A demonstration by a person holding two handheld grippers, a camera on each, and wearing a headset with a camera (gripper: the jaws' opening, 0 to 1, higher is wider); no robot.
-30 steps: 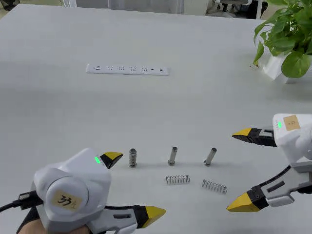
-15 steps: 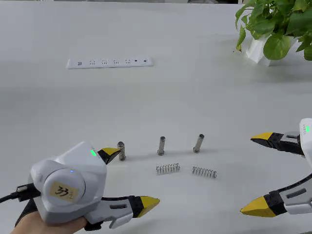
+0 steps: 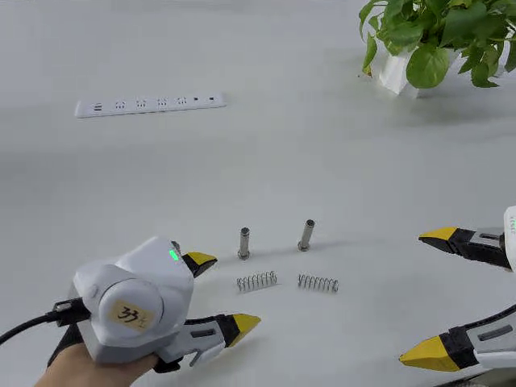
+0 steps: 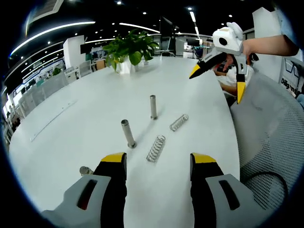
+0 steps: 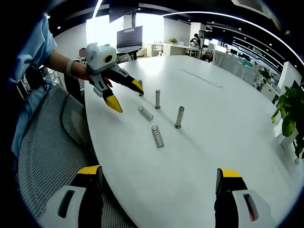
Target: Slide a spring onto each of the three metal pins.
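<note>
Two loose springs lie flat on the desk [image 3: 347, 169]. The left spring [image 3: 256, 280] and the right spring [image 3: 318, 283] are almost in line, with a small gap between them. Just beyond them stand two bare metal pins, the middle pin [image 3: 243, 243] upright and the right pin [image 3: 305, 235] leaning slightly. They are apart from each other and from the springs.

The top of the third pin [image 4: 85, 170] shows just beside one jaw in the left gripper view. Too little of it is visible to tell whether it carries a spring.

The left gripper [image 3: 222, 292] hovers near the left spring on its near-left side, with its jaws spread and nothing between them. In the right gripper view it hangs about over the desk's curved near edge, with a mesh chair [image 5: 52, 142] below that edge. The right gripper [image 3: 431, 293] is well apart to the right of the right spring, its jaws spread wide and empty. Bare desk lies between that gripper and the spring.

Beyond the pins the surface is open until a power strip [image 3: 149, 103] toward the far left and a potted plant [image 3: 435, 32] toward the far right.
</note>
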